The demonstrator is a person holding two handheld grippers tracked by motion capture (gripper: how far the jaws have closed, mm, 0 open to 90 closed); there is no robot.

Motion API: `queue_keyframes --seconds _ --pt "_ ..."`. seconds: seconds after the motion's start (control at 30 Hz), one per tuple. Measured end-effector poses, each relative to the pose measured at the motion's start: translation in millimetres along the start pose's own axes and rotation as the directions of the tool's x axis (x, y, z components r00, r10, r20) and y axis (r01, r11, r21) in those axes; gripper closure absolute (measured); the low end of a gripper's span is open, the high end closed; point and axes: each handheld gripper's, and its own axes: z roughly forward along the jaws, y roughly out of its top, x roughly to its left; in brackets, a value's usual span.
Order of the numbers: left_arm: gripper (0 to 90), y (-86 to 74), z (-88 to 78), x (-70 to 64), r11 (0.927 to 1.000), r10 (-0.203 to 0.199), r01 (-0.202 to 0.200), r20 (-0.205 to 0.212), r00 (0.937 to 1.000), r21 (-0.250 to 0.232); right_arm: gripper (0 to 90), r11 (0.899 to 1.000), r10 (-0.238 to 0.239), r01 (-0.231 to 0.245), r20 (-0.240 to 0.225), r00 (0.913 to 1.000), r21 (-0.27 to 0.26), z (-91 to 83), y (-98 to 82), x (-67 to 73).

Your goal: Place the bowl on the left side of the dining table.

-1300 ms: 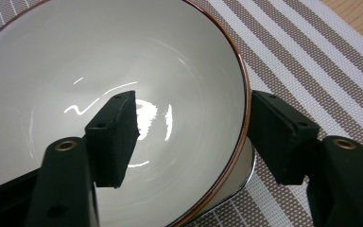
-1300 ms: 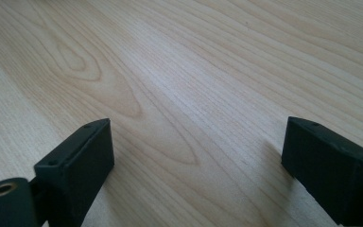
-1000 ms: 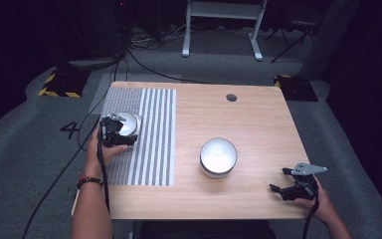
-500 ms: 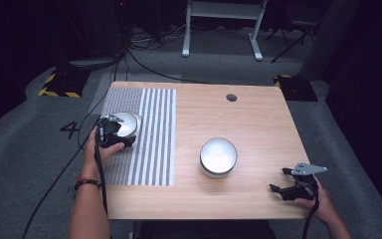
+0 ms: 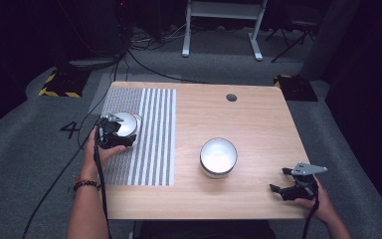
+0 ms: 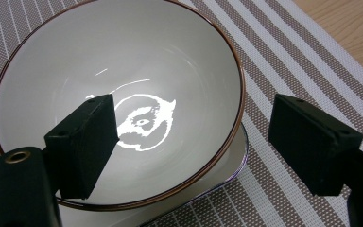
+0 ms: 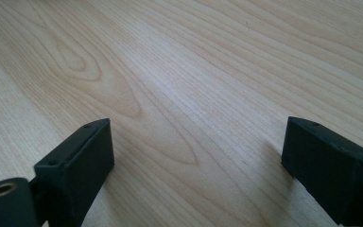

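Observation:
A white bowl with a thin brown rim [image 5: 126, 123] [image 6: 137, 61] rests on the striped placemat [image 5: 154, 149] at the table's left. A second, silvery rim [image 6: 238, 156] peeks out beneath it. My left gripper [image 5: 121, 131] [image 6: 194, 111] is open and straddles the bowl's near wall, one jaw inside the bowl and the other outside over the mat. Another white bowl [image 5: 219, 155] sits on bare wood right of the mat. My right gripper [image 5: 277, 180] [image 7: 198, 127] is open just above the wood near the front right corner, with nothing between its jaws.
The wooden table [image 5: 258, 119] has a round cable hole [image 5: 231, 97] near its far edge. Grey carpet with cables surrounds it, and a white stand's legs [image 5: 221, 30] rise beyond the far side. Bare wood lies between the second bowl and the right gripper.
The left forearm has slid slightly toward the near edge while its gripper stays at the bowl. The right gripper has not moved.

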Motion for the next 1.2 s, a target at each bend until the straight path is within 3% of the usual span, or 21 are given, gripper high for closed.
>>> queue_keyframes --seconds 0.37,0.93,1.17,1.2 --pt "16.5 2.0 -6.5 -8.6 0.9998 0.003 -0.003 0.006 1.0 -0.022 10.1 1.0 0.0 0.0 0.0 1.0 -0.001 0.0 0.0 0.0" --pt "16.1 7.1 -23.0 -30.0 0.9959 0.073 -0.071 0.018 0.9972 -0.055 10.1 1.0 0.0 0.0 0.0 1.0 0.0 0.0 0.0 0.0" --pt "15.8 8.8 -28.7 -41.4 0.9914 0.112 -0.11 0.031 0.9932 -0.071 10.1 1.0 0.0 0.0 0.0 1.0 0.0 0.0 0.0 0.0" --pt "15.8 8.7 -29.4 -43.4 0.991 0.117 -0.113 0.047 0.992 -0.071 10.1 1.0 0.0 0.0 0.0 1.0 0.0 0.0 0.0 0.0"
